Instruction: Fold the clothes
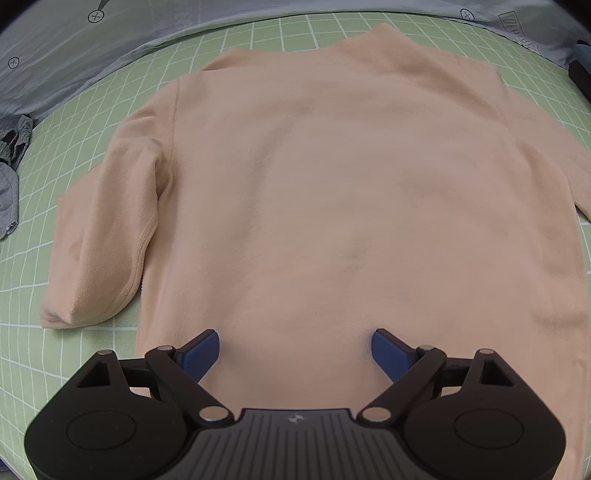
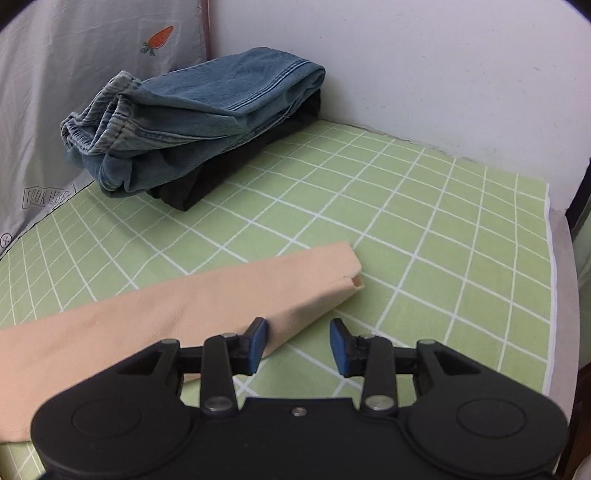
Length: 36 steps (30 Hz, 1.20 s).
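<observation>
Both claws empty over peach sweater (image 1: 332, 184).
Left gripper (image 1: 295, 350) gaped wide; right gripper (image 2: 297, 345), part-open beside the sleeve (image 2: 221, 295), risked missing it.

place: my bedroom at home | evidence: green checked bedsheet (image 2: 424, 229), carrot-print pillow (image 2: 74, 74) upper left, folded jeans (image 2: 192, 122) by white wall (image 2: 424, 66)

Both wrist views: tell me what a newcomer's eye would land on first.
The peach sweater dominates the left wrist view, spread flat on the green checked sheet, with the open left gripper over its near hem. In the right wrist view, one sleeve stretches across the sheet, its edge between the parted pads of the right gripper. Behind it, folded jeans sit on a black garment by the wall.
</observation>
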### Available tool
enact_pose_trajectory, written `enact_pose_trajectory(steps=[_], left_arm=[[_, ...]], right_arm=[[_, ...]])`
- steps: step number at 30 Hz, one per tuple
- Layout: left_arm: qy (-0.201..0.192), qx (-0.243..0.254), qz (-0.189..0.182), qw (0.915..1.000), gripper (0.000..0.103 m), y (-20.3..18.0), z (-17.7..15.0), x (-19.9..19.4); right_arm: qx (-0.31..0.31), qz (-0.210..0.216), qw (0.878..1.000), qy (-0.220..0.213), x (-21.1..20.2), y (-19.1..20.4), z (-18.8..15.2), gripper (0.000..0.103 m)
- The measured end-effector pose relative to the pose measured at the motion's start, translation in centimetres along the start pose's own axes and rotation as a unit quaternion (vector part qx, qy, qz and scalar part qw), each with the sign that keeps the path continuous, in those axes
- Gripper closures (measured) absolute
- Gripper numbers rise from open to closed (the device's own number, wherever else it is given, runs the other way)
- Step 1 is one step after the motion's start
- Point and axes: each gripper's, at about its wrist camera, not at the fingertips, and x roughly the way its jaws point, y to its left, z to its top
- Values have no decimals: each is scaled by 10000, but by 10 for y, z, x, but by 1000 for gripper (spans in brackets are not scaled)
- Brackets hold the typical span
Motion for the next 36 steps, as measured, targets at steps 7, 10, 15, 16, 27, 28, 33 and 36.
enact_pose_trajectory(steps=[7,10,15,16,27,28,33,36], left_arm=[[-16,-187,-43,9998,13,5,-2,2],[-17,-326,-108,9994,13,9,-4,3],[20,-492,-198,9986,13,15,-2,6],[30,-520,-212,9984,13,16,-2,7],[-298,-1107,-251,9931,13,27,-8,-7],[-358,-1187,-230,9920,13,31,-8,-9],[-723,-1581,-18,9848,13,67,-30,-40],[-849,-1839,81,9792,13,97,-48,-54]], right_arm=[[330,-525,9980,119,2,-21,1,78],[188,-611,9979,-83,-5,-23,3,77],[-664,-131,9954,-683,-21,6,5,53],[-781,14,9950,-629,-20,12,3,47],[-1071,339,9936,98,-8,29,-24,24],[-1100,303,9934,135,-9,30,-24,22],[-1572,483,9864,48,-35,51,-34,6],[-1926,837,9777,-66,-58,70,-45,3]])
